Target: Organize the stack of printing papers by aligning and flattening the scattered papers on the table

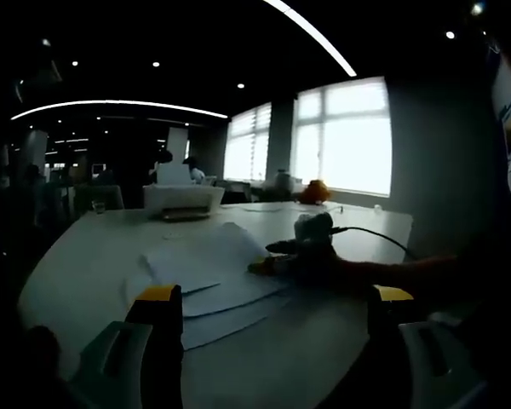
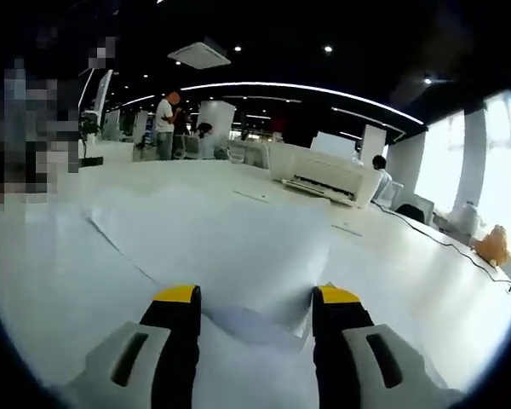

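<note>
Right gripper (image 2: 255,298), jaws apart astride a lifted sheet's near edge (image 2: 238,256), should press low and slide evenly to flatten it onto the papers (image 1: 213,273) fanned just ahead of the open left gripper (image 1: 277,298), across a white table (image 2: 392,281) in a dim office.

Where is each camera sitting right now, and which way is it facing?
Left gripper view: rides the left gripper, looking across the table at scattered papers toward the windows; the right gripper enters from the right.
Right gripper view: rides the right gripper, low over the papers, facing the printer.
Shared: table, papers, printer.
</note>
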The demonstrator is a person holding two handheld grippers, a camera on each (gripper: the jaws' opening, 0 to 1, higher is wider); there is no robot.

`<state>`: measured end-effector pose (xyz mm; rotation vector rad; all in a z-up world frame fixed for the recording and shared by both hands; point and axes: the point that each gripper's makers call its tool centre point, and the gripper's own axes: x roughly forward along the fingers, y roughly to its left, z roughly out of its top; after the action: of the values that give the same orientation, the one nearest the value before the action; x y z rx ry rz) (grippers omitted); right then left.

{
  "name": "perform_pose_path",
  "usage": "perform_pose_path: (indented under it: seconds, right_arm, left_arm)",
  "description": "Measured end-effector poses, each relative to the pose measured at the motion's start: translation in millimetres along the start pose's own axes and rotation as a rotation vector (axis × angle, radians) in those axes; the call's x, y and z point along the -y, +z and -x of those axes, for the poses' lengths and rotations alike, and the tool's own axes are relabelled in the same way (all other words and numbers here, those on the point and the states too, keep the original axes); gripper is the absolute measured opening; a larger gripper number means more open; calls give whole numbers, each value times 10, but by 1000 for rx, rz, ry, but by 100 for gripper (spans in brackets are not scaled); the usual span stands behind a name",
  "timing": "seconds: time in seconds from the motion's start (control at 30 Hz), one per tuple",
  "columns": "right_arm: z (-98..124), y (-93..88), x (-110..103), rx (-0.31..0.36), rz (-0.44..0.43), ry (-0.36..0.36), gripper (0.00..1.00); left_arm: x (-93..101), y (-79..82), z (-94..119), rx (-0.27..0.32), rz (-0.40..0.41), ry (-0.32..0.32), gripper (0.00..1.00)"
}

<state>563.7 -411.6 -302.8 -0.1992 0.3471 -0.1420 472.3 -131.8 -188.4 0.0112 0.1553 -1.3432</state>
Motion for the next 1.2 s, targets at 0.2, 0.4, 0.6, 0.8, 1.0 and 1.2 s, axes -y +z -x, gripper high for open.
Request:
perform_pose_path:
  seconds: [0.2,0.4,0.6,0.8,1.0,1.2]
  right_arm:
    - [14,18,-23,10,51,-1,40]
    - [5,15,-35,9,41,15,38]
    - [8,18,-55,12,61,16,35]
    - [-5,18,-94,9,66,46,29]
    - [0,7,-100,2,47,56,27]
    - [1,13,-150,4,79,78,21]
  left_arm:
    - [22,-12,-30,-1,-3,-11,92]
    - [85,-65,-79,-19,-11,-35,92]
    - [148,-48,-94,-11,-8,-47,92]
    - [190,-52,-117,-8,-2,-60,92]
    - [204,-65,-113,-7,2,-63,92]
    - [178,-34,-87,-6,0,-58,91]
